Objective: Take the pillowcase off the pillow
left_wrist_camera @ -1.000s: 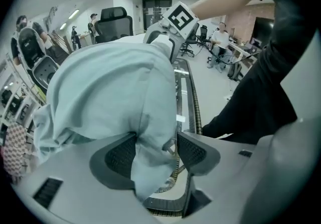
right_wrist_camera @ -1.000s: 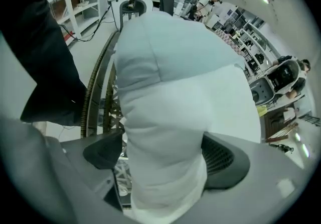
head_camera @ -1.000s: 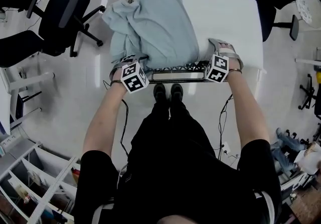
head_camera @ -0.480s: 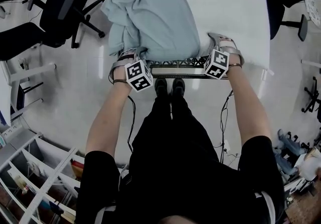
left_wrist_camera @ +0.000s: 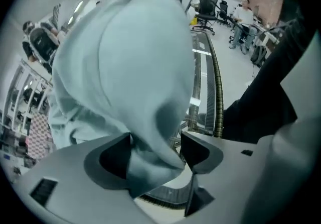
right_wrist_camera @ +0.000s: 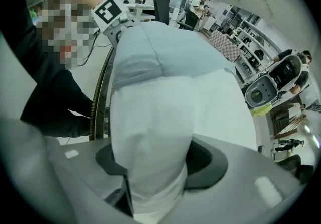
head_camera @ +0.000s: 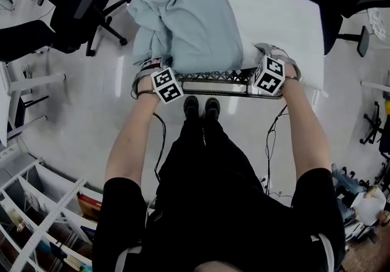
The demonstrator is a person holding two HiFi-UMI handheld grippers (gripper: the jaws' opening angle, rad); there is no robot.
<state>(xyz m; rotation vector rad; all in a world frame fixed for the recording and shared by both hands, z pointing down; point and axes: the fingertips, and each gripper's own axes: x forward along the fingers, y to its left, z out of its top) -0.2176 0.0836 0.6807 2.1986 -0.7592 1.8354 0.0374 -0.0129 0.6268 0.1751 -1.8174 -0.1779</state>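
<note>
Since a second ago the left gripper (left_wrist_camera: 155, 151) has shifted in at the near left corner, and its jaws have just been opening; they stand wide, with a fold of pillowcase (head_camera: 195, 21) hanging between them, unpinched; the right gripper (right_wrist_camera: 150, 165) has just been closing and now clamps the pillow (head_camera: 277, 21) at its bare white near corner. The pillowcase lies bunched over the pillow's left part, on the rack (head_camera: 213, 78). I judge the cloth light, limp and apt to drag and bunch rather than slide; best taken by a thick fold near its gathered edge; the pillow is squashy, so its corner needs a firm pinch as anchor. The rack's wire rim, just under both grippers, could snag cloth; a chair (head_camera: 79, 2) stands well apart on the left.
</note>
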